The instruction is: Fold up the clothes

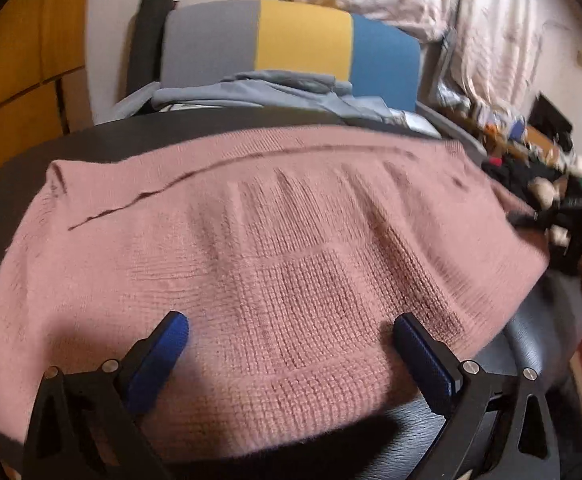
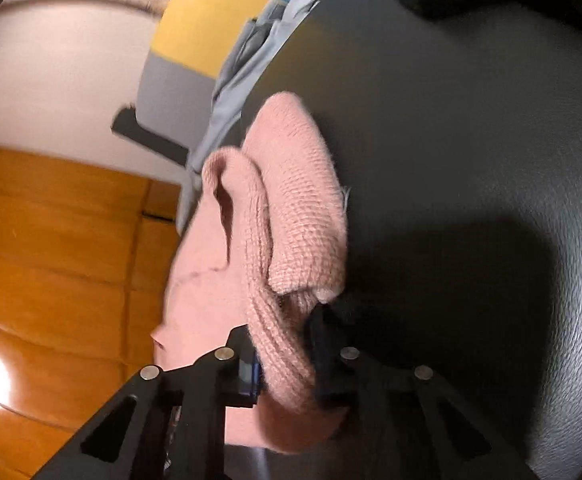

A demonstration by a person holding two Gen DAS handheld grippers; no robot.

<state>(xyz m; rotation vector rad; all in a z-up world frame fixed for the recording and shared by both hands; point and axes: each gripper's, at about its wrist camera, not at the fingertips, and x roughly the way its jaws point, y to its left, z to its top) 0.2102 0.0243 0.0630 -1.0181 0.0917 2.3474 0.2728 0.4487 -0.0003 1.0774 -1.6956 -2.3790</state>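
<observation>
A pink knitted sweater (image 1: 251, 248) lies spread over a black leather surface (image 1: 91, 140), with a dark seam line running across its upper part. My left gripper (image 1: 291, 344) hovers just above its near edge, open, blue pads wide apart and nothing between them. In the right wrist view my right gripper (image 2: 283, 344) is shut on a bunched fold of the pink sweater (image 2: 291, 208), which bulges out beyond the fingers against the black leather surface (image 2: 471, 160). That view is rolled sideways.
A grey, yellow and blue striped cushion (image 1: 291, 40) stands behind the surface with folded grey-blue clothes (image 1: 259, 88) in front of it. Wooden floor (image 2: 51, 260) shows at the left. A cluttered table (image 1: 531, 148) and a curtain (image 1: 471, 20) are at the right.
</observation>
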